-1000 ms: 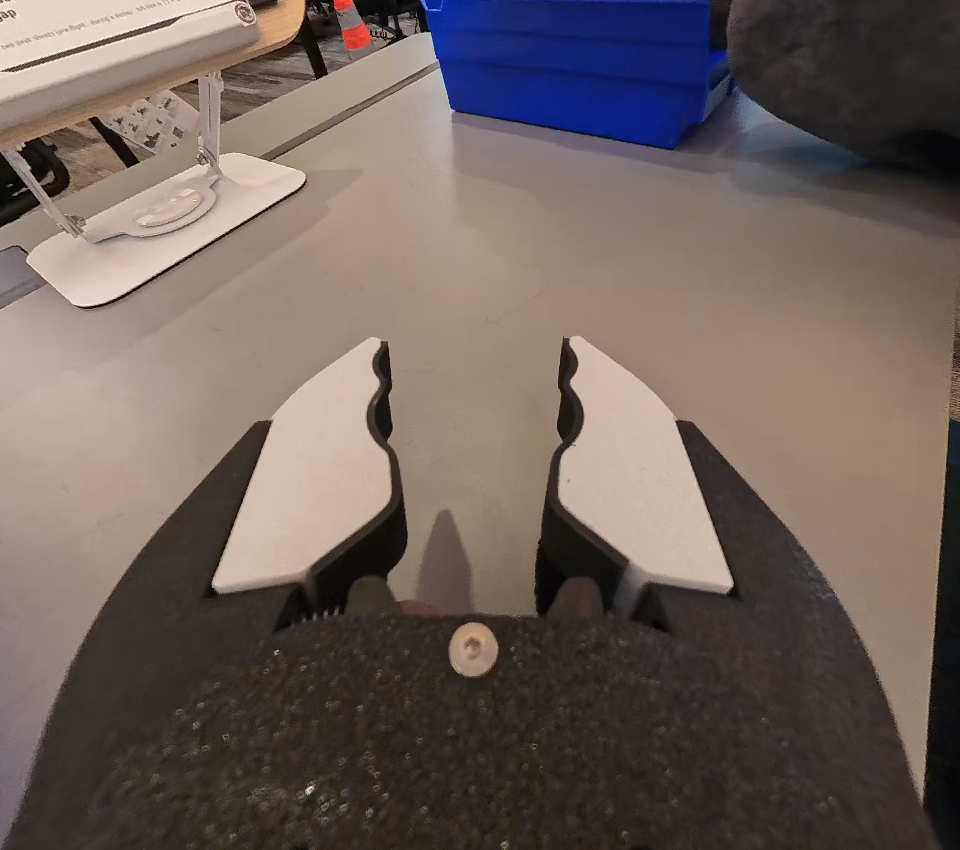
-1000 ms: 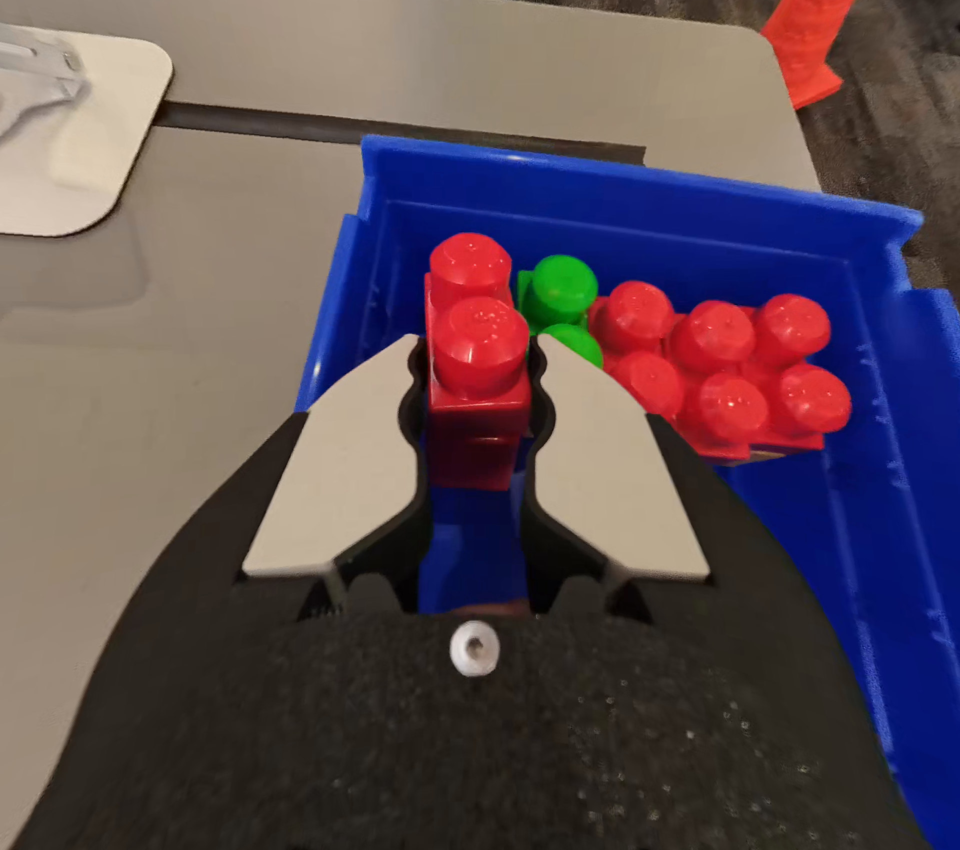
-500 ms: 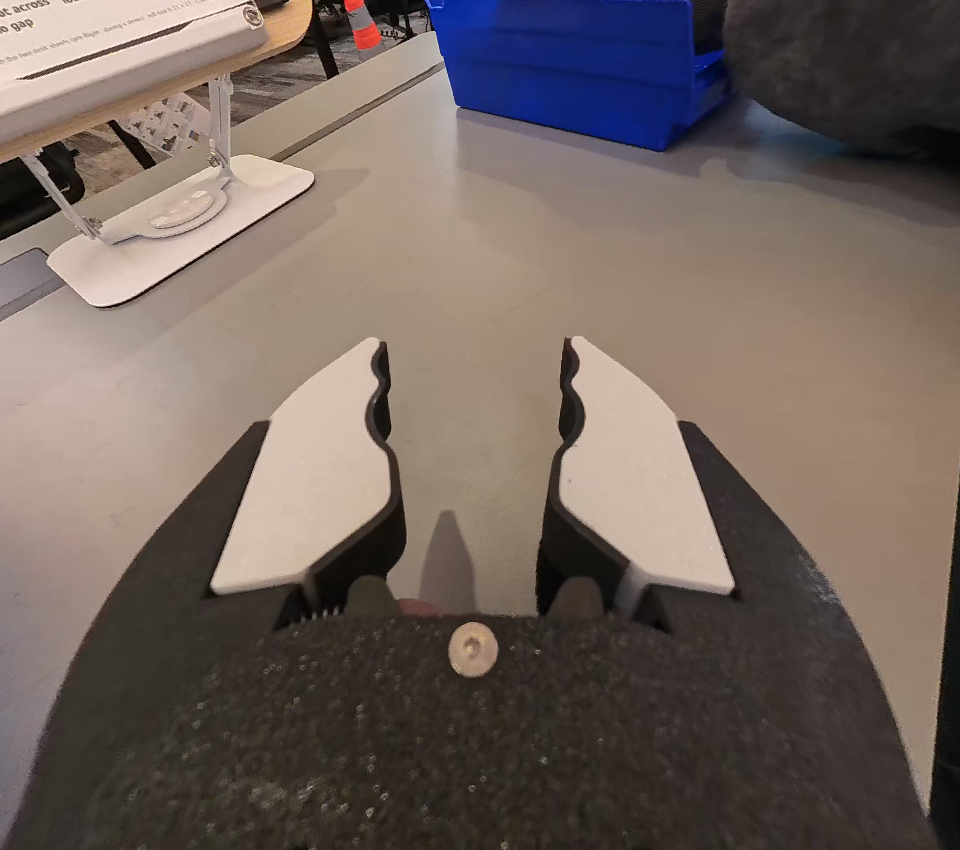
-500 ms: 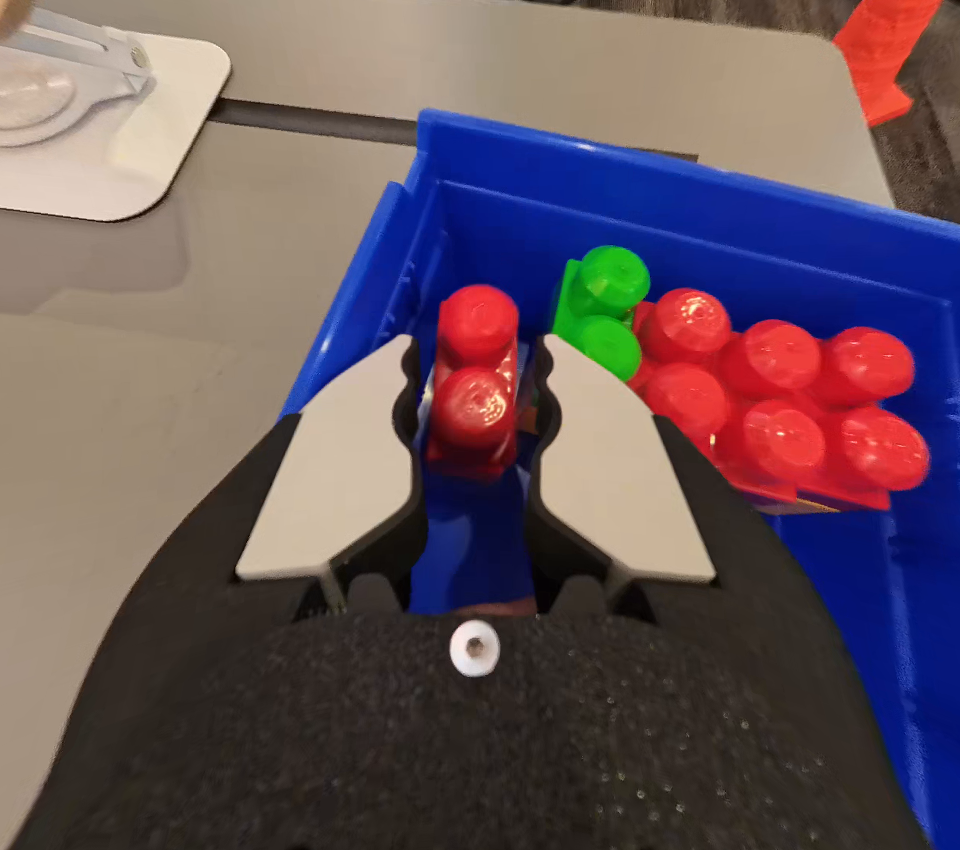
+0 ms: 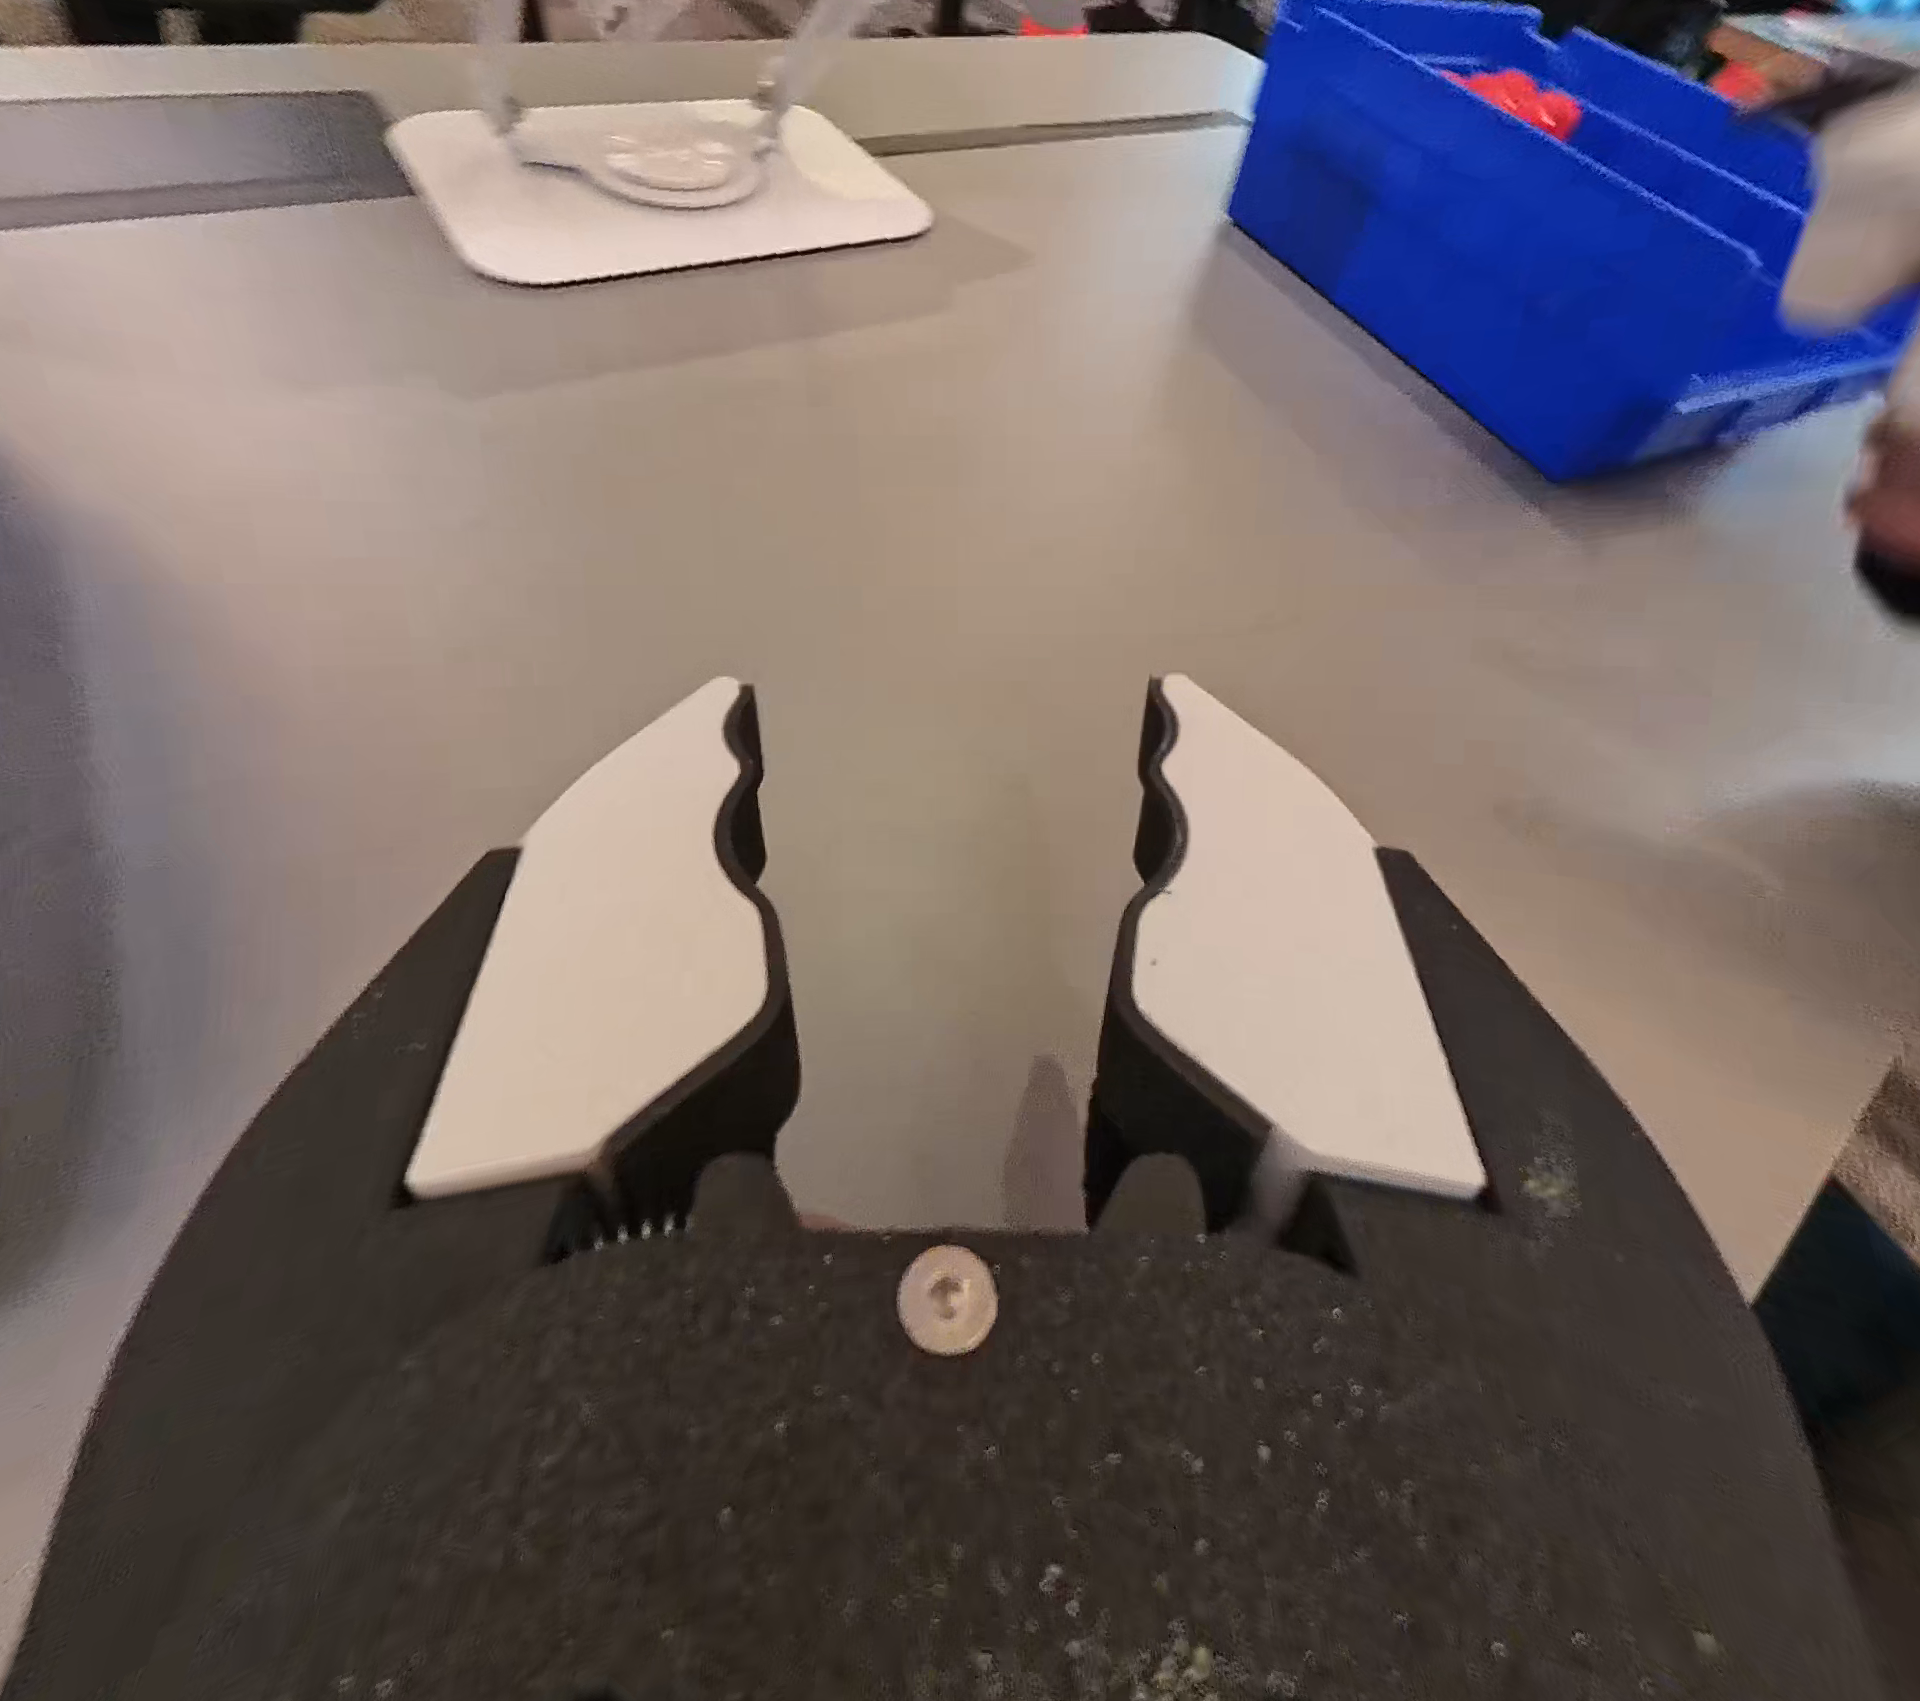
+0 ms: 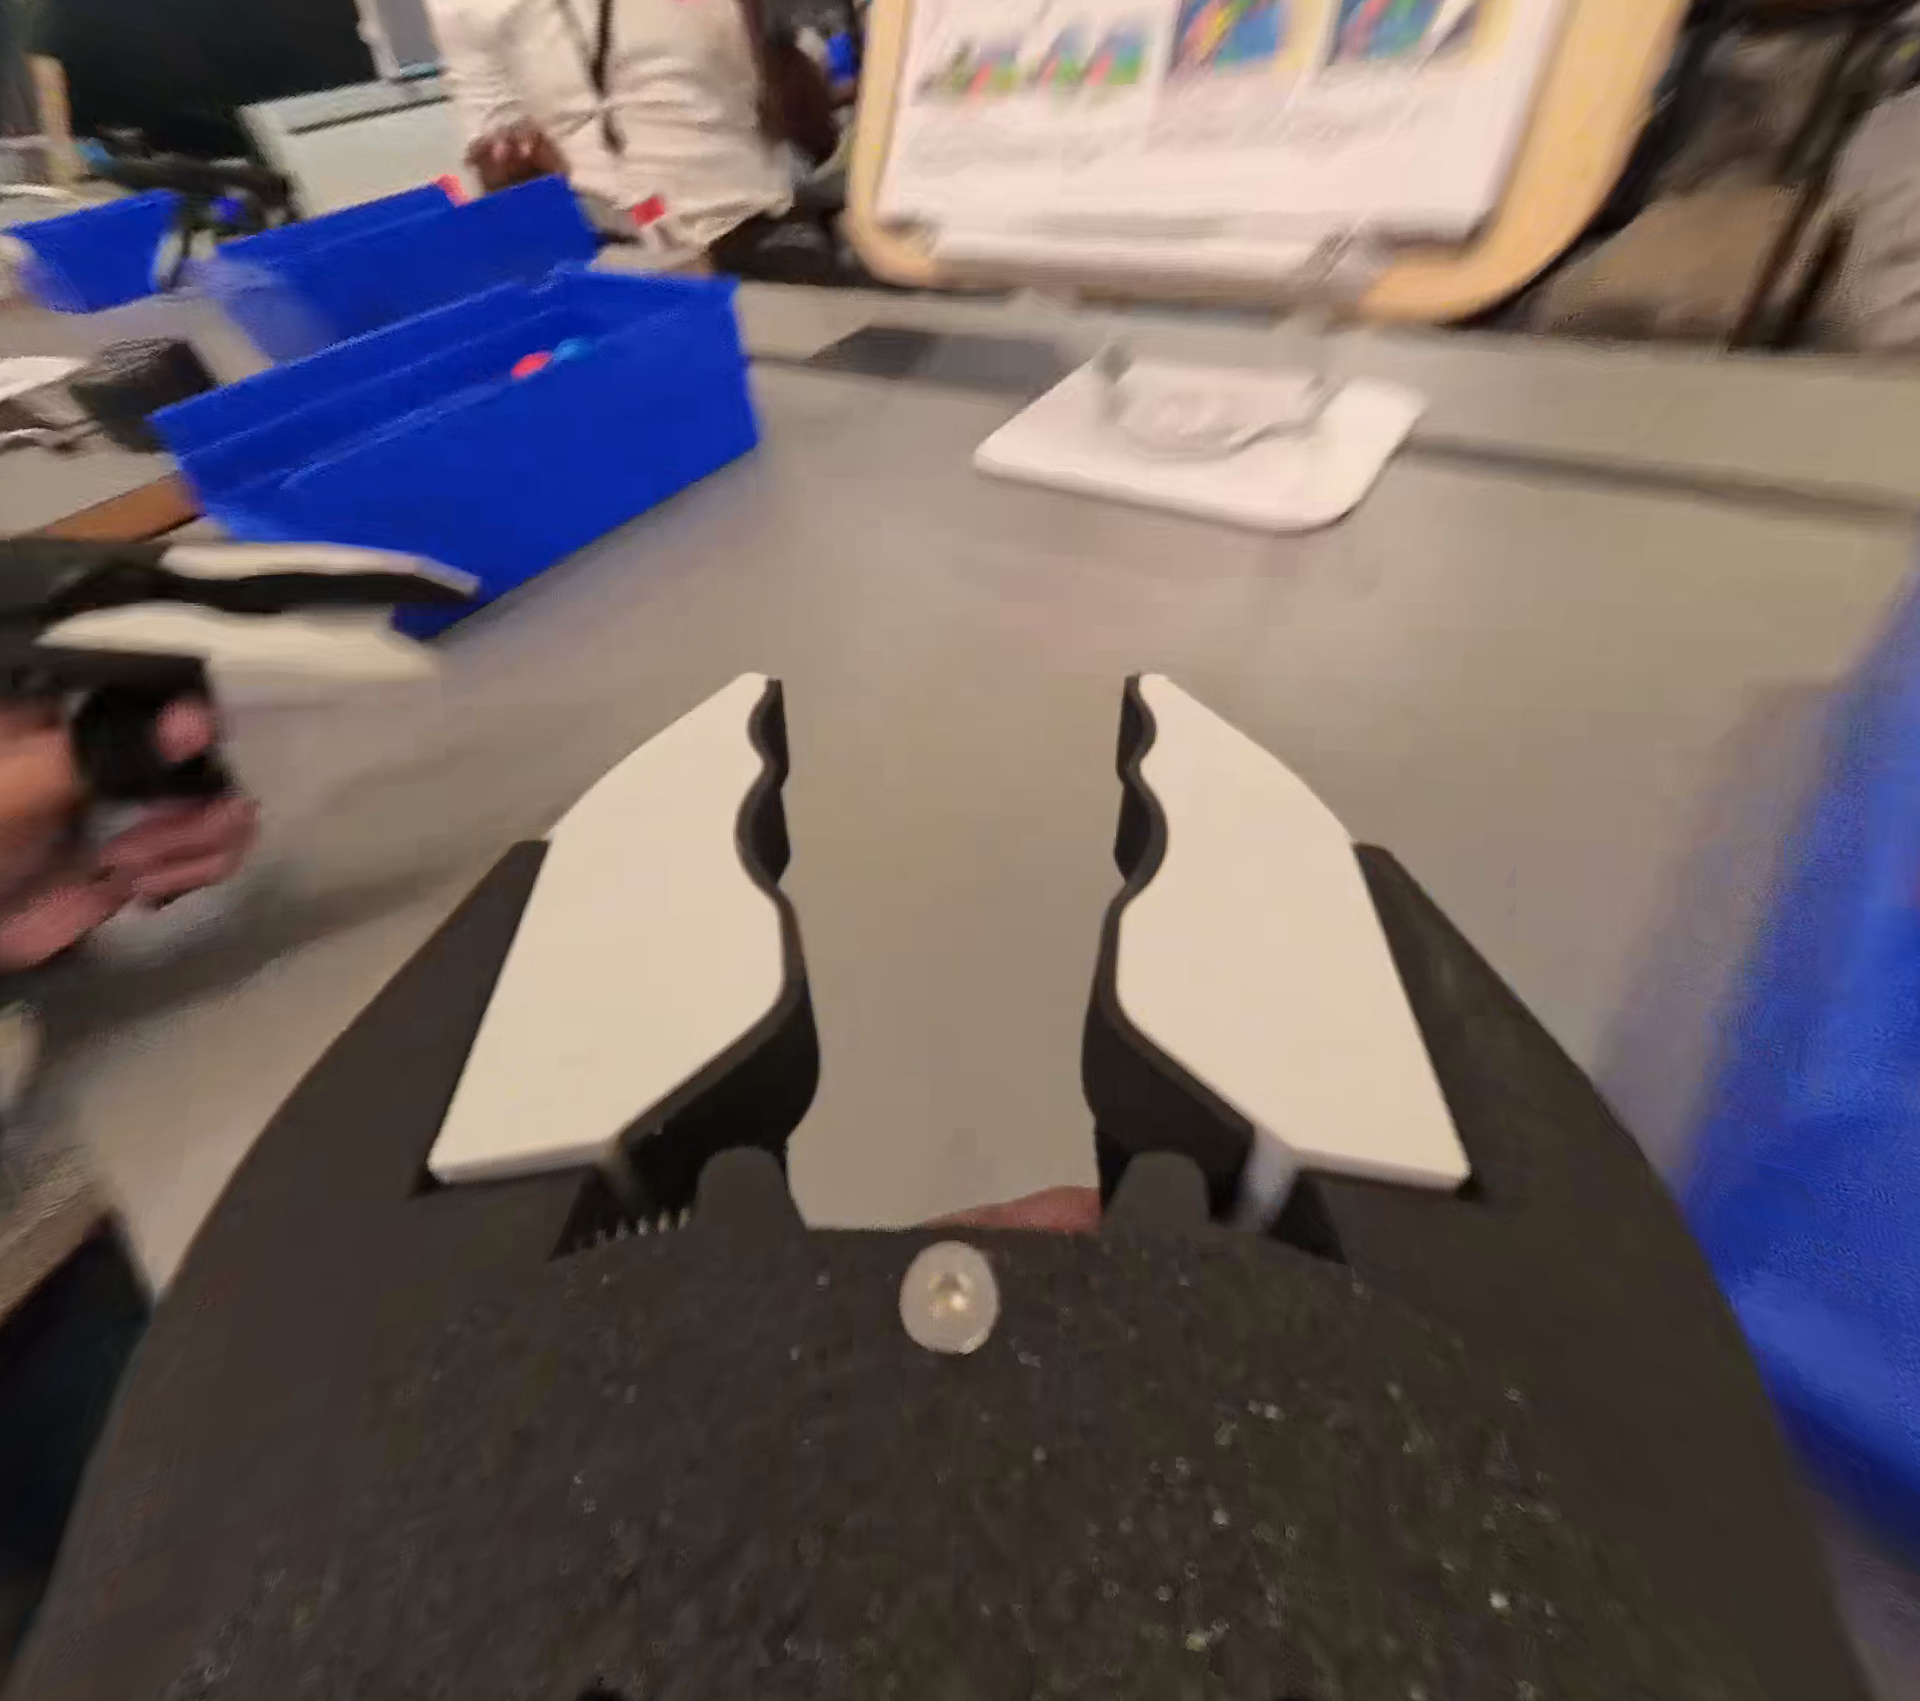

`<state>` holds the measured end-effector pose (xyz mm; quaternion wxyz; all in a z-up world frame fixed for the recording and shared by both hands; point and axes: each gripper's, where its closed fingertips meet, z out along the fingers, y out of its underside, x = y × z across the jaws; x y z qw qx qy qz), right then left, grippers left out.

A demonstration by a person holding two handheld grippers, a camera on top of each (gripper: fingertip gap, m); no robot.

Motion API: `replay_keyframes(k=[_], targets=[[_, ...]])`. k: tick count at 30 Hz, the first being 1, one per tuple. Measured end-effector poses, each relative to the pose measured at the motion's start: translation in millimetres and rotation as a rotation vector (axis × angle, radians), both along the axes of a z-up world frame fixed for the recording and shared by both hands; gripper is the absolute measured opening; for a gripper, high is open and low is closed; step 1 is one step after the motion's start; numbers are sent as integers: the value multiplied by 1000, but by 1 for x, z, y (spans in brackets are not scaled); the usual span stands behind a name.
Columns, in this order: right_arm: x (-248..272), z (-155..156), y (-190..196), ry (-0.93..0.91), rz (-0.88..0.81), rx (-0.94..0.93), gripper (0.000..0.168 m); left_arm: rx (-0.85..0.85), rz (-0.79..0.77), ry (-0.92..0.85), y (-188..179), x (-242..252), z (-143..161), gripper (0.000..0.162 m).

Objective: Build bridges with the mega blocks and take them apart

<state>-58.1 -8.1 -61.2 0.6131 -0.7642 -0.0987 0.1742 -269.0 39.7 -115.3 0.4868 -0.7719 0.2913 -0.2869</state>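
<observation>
— Blocks, where are they from the fingers?
— In the blue bin (image 5: 1507,269), ahead and to the right of the left gripper (image 5: 951,695); only a bit of red block (image 5: 1517,98) shows over the rim. The bare grey table (image 5: 935,508) lies between.
— Fingers?
— Both grippers gape wide and hold nothing. The right gripper (image 6: 951,690) points across the table toward the white stand (image 6: 1205,456).
— Which is nearer the bin?
— Hard to say. A blue blur (image 6: 1829,1132) crowds the right view's right edge, maybe the bin's wall. If so, the right one, I'd judge.
— Long axis of the blocks?
— Cannot tell; too little shows.
</observation>
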Motion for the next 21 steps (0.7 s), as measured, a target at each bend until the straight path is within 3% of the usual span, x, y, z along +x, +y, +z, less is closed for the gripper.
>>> replay_keyframes(k=[3,7,10,15,21], targets=[[-28,-48,-13,-57,33,-51,61,-35,106,-23,1,-26,-7,74],[-35,-42,-20,-52,47,-11,60,-86,143,-105,-3,-41,-6,75],[-36,-57,-18,-91,53,-37,60,-95,156,-101,0,-46,-11,76],[-39,-55,-16,-80,64,-30,58,-107,145,-77,-3,-47,-16,76],[-42,-57,-16,-115,70,-28,58,-28,186,-32,-1,-86,21,75]])
